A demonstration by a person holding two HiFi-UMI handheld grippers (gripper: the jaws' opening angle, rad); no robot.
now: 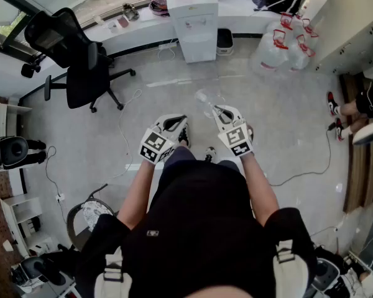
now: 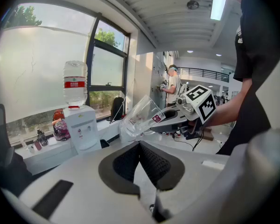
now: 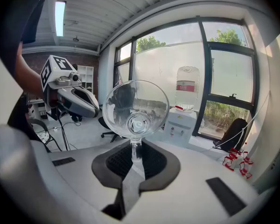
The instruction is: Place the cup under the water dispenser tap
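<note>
A clear plastic cup (image 3: 136,108) is clamped by its wall in my right gripper (image 3: 136,148), lying on its side with its mouth pointing away from me. In the head view the cup (image 1: 205,100) sticks out ahead of the right gripper (image 1: 219,112), over the floor. The white water dispenser (image 1: 193,18) with its bottle stands against the window counter, well ahead; it also appears beyond the cup (image 3: 179,120). My left gripper (image 1: 178,123) is held level beside the right one, its jaws (image 2: 140,143) shut with nothing between them. From its view the cup (image 2: 141,116) hangs to the right.
A black office chair (image 1: 81,61) stands at the left. Several large water jugs (image 1: 280,45) sit right of the dispenser. A cable (image 1: 304,166) trails over the floor at the right, where another person's legs (image 1: 360,113) show. A low window counter (image 1: 137,20) runs behind the dispenser.
</note>
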